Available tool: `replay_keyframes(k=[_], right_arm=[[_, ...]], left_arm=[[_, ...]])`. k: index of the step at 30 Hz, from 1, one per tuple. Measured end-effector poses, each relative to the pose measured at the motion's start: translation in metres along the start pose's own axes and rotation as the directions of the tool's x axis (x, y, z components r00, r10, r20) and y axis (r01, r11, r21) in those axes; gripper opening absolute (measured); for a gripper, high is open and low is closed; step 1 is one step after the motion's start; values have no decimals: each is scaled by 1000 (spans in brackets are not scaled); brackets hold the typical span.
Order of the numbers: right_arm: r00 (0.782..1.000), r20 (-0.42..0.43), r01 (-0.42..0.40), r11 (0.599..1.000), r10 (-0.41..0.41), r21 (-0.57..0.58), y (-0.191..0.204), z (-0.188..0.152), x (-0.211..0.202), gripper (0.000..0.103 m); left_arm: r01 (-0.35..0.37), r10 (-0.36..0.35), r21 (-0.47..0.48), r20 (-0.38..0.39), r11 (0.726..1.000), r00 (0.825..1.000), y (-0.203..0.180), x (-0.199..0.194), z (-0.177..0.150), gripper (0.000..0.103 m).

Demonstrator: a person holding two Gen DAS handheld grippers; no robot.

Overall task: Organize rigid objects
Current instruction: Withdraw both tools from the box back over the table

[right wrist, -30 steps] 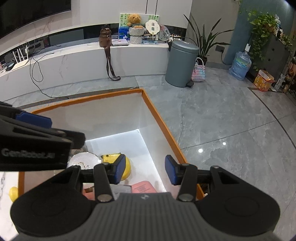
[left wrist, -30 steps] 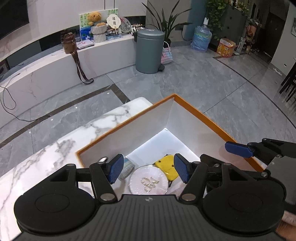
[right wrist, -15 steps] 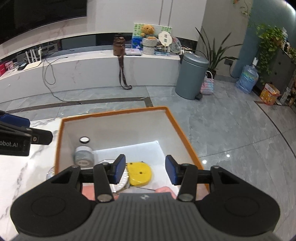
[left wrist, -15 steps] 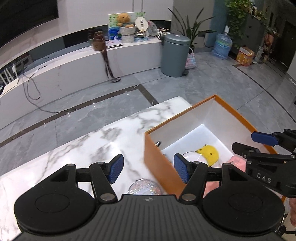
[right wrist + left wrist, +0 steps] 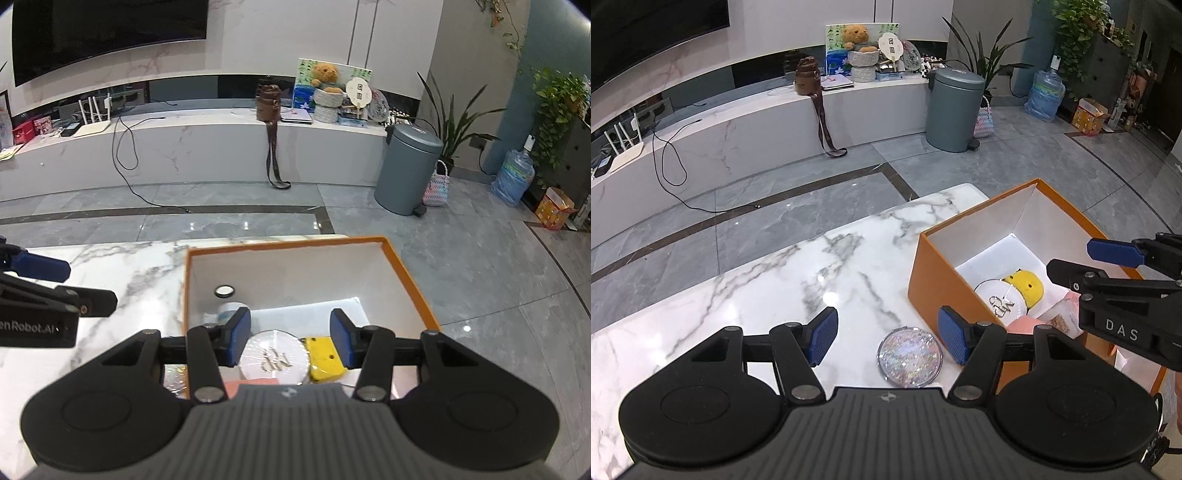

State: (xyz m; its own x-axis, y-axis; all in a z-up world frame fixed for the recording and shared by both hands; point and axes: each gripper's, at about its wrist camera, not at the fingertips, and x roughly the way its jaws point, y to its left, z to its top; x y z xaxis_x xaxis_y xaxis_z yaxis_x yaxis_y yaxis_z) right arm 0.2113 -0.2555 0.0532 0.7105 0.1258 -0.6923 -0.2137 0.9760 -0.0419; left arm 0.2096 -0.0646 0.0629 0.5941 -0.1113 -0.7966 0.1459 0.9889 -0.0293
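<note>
An orange box (image 5: 932, 280) with white inner walls (image 5: 295, 273) stands at the right end of the marble table (image 5: 775, 280). Inside lie a round white compact (image 5: 274, 359), a yellow piece (image 5: 325, 358), a pink item (image 5: 1025, 325) and a small white jar (image 5: 229, 310). A glittery round compact (image 5: 909, 357) lies on the table just left of the box. My left gripper (image 5: 886, 339) hovers open above that glittery compact, nothing between its pads. My right gripper (image 5: 290, 341) hangs open over the box, holding nothing.
The table ends just past the box; grey tiled floor lies beyond. A grey bin (image 5: 408, 173) and a long white bench (image 5: 184, 147) with a brown bag stand far off. Bare marble spreads left of the box.
My left gripper has swung left out of the box to above the table and the glittery compact. My right gripper has risen and pulled back, so the whole box shows below it.
</note>
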Motion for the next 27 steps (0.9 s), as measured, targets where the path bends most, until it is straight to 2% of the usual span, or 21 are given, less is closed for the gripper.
replay_keyframes(k=[7,11,18,23,27], right_arm=[[1000,-13,-8,1000,7,-27,12,-5,0,48],[1000,-10,-21,999,21,-45,20,-6,-1,49],[999,-14,-34,996,33,-81,31,-9,0,49],[998,-2,-55,993,55,-109,41,-9,-1,52],[997,-3,-73,989,73,-126,48,-10,0,53]], left_arm=[[12,-12,-31,-16,999,1000,11,3,-20,73],[71,-71,-50,3,996,997,17,11,-37,74],[108,-106,-49,45,993,993,20,26,-68,75],[129,-129,16,59,992,990,16,37,-91,75],[173,-181,86,88,981,980,10,41,-107,75]])
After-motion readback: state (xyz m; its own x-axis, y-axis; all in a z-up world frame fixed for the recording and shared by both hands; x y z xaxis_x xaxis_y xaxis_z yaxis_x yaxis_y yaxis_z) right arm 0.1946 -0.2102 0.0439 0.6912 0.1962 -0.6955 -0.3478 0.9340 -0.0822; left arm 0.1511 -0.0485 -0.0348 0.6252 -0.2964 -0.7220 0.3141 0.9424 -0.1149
